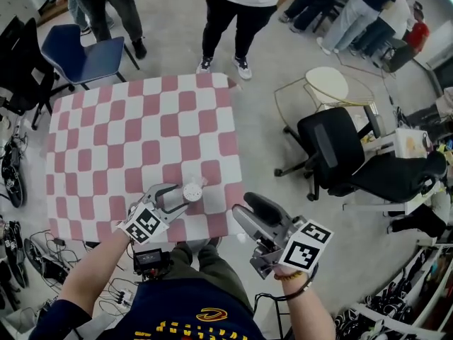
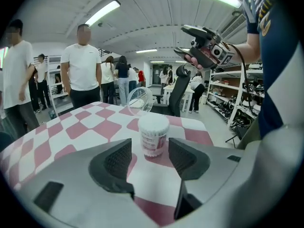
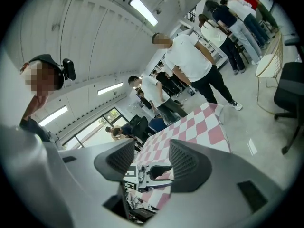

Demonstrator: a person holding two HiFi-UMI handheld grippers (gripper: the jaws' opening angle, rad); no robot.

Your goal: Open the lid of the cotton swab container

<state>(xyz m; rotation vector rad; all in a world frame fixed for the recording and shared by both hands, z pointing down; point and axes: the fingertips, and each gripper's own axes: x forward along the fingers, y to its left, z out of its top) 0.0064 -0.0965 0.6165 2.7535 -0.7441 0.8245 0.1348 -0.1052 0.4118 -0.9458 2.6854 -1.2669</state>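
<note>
One cotton swab container stands near the front edge of the single table, on its pink-and-white checked cloth. It is a small upright cylinder with a printed pink label and a white top of packed swabs. One clear round lid stands tilted just behind it; whether the two touch cannot be told.

There are two grippers. The left gripper is low over the cloth with its jaws spread, the container in the gap just ahead, pads clear of it. The right gripper hangs off the table's right side, jaws apart and empty.
</note>
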